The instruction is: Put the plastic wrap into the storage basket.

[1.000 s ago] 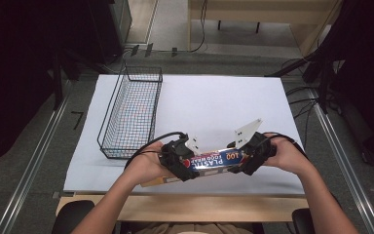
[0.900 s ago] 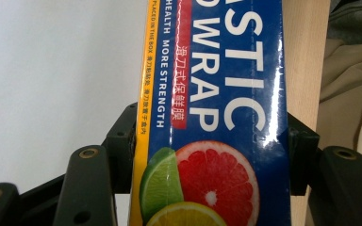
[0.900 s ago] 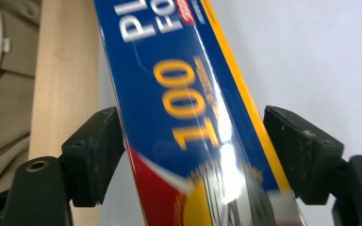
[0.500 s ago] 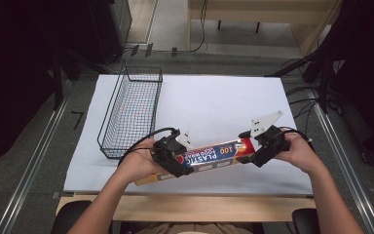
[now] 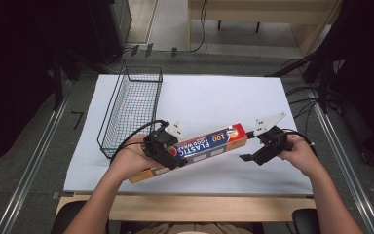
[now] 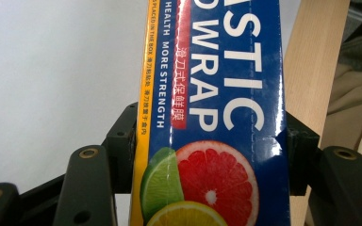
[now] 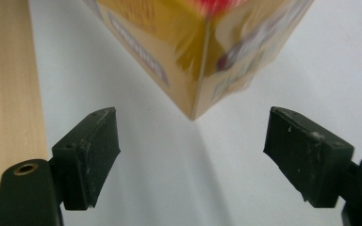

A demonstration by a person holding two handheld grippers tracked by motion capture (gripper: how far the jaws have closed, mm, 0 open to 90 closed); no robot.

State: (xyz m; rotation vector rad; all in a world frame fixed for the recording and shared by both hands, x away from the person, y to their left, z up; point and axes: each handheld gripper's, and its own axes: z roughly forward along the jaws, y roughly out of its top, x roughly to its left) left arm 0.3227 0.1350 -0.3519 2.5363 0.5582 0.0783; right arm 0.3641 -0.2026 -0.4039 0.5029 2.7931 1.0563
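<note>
Blue wrap box (image 5: 205, 145) clamped in left tool (image 5: 161, 148) (right tool (image 5: 253, 155) open).

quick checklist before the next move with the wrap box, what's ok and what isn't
1. Left gripper shut on the plastic wrap box: ok.
2. Right gripper free of the box, fingers spread wide: ok.
3. Box clear of the wire basket: ok.
4. Basket free to take the box: ok, nothing visible inside.
5. Grip centred on the box: not ok, it sits toward the near end.
6. Grip firmness: cannot tell.

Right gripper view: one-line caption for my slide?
Open right gripper facing the plastic wrap box corner above the white table.
</note>
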